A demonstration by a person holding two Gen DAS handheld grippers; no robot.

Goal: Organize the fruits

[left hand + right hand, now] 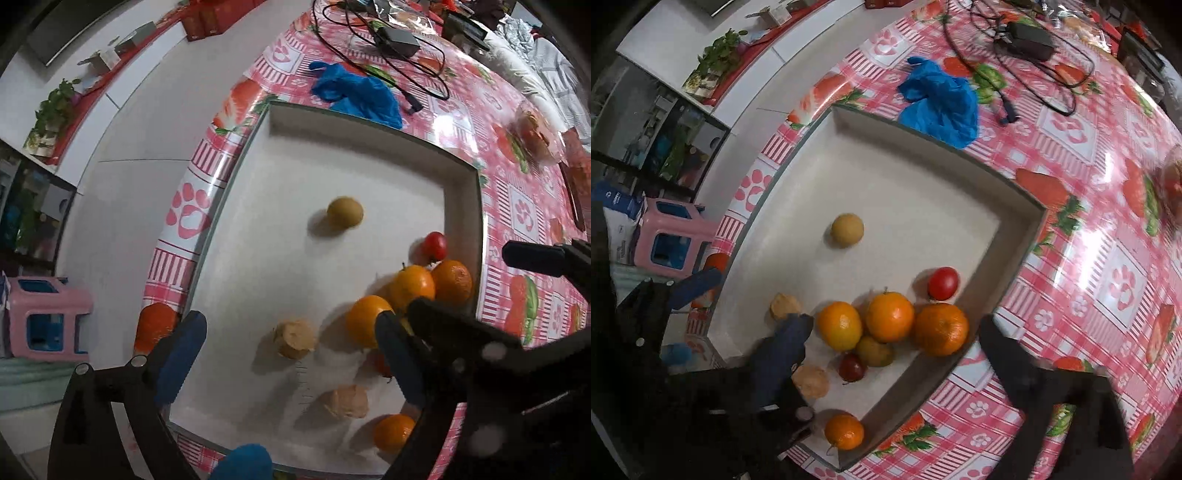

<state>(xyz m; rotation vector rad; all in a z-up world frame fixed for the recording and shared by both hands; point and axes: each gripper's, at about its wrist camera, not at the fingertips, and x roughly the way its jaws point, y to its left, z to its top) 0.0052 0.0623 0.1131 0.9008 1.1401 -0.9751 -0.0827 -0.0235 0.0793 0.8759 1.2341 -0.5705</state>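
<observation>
A white square tray (369, 140) (923, 144) holds fruit. Three oranges (413, 288) (890, 316) cluster near its right wall beside a red tomato (435, 245) (943, 283). A yellow-brown round fruit (345, 212) (847, 230) lies alone in the middle. Two tan peeled fruits (295, 339) (811, 380) and a small orange (393, 432) (844, 431) lie near the front. My left gripper (291, 354) (753, 306) is open over the tray's front, empty. My right gripper (897, 365) is open above the orange cluster; one of its fingers (532, 256) shows in the left wrist view.
A blue plastic bag (356, 92) (940, 103) lies behind the tray on the pink patterned tablecloth (1071, 258). Black cables and a power adapter (1030, 35) lie farther back. A pink stool (44, 317) stands on the floor to the left.
</observation>
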